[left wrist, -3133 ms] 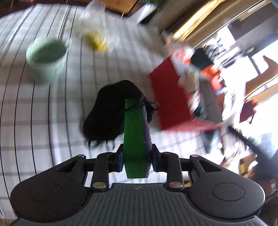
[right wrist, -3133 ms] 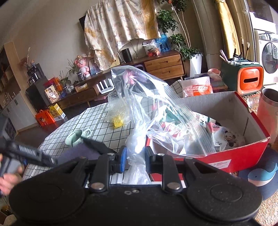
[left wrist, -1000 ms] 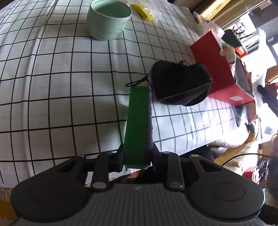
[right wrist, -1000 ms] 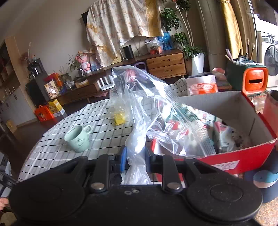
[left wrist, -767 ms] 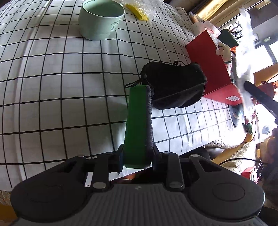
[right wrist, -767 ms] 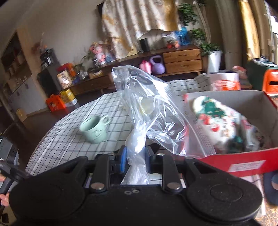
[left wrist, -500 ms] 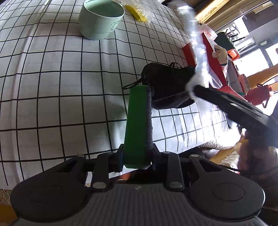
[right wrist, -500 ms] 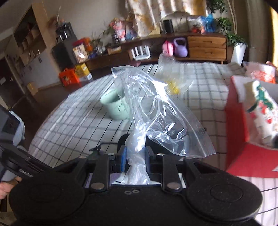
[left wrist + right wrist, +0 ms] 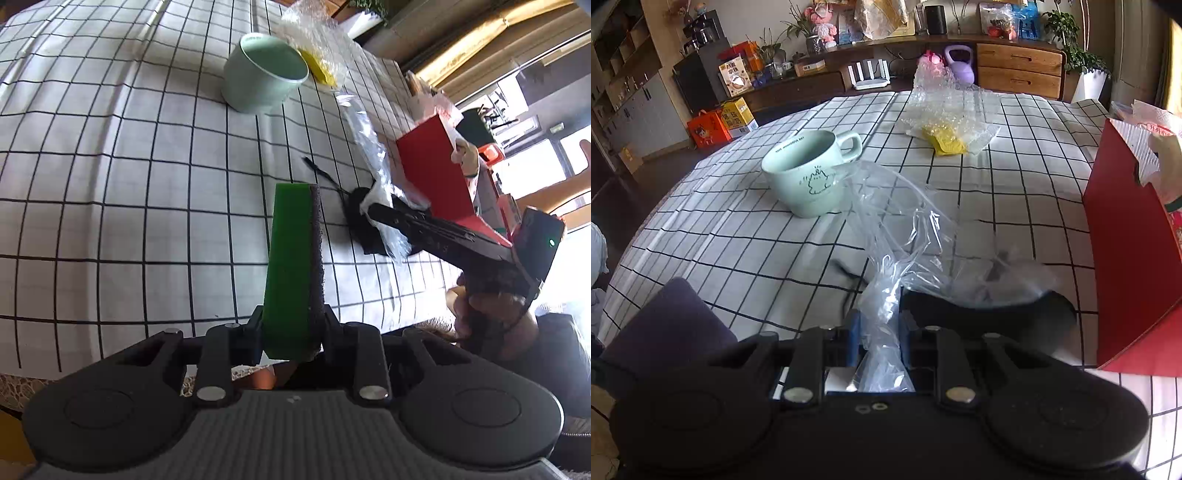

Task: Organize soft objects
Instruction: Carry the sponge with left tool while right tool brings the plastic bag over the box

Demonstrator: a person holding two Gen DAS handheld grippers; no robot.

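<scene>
My left gripper (image 9: 291, 325) is shut on a green sponge (image 9: 290, 266) with a dark scouring side, held upright above the near edge of the checked tablecloth (image 9: 110, 184). My right gripper (image 9: 881, 332) is shut on a clear plastic bag (image 9: 905, 236), lowered onto the table over a black soft pouch (image 9: 997, 314). In the left wrist view the right gripper (image 9: 373, 210) lies low to the right of the sponge, with the bag (image 9: 365, 147) draped over the black pouch (image 9: 358, 221).
A mint-green mug (image 9: 809, 173) stands mid-table, also in the left wrist view (image 9: 262, 74). Bubble wrap with a yellow item (image 9: 947, 142) lies behind it. A red cardboard box (image 9: 1130, 258) stands at the right, close to the pouch.
My right gripper has swung down and left from above the red box, bringing the plastic bag onto the black pouch. The left gripper has kept the sponge and shifted slightly.
</scene>
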